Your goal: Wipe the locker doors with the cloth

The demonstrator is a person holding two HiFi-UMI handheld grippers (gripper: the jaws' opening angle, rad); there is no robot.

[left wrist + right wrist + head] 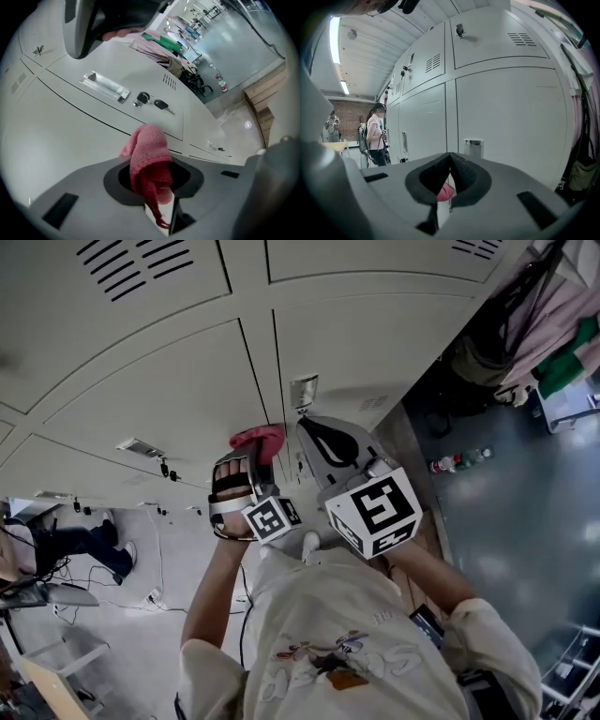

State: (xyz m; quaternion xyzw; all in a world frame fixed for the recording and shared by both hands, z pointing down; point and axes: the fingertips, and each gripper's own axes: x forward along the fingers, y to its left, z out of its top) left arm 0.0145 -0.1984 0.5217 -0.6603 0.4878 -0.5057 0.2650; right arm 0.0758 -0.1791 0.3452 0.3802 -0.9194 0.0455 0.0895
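A pink cloth [259, 437] sticks out of my left gripper [251, 456], which is shut on it and holds it up against the pale grey locker doors [150, 381]. In the left gripper view the cloth [147, 147] bunches up between the jaws of the left gripper [150, 177], its tip at a locker door [70, 136]. My right gripper [305, 424] is just to the right, near a door seam and under a recessed handle [304, 392]. In its own view the right gripper [450, 159] stands shut and holds nothing, and the cloth [445, 192] shows behind it.
A recessed handle [105, 87] and a key in a lock [152, 101] sit on the door above the cloth. Clothes and bags [553, 324] hang to the right of the lockers, with bottles [459, 461] on the floor. A person [375, 133] stands further along the locker row.
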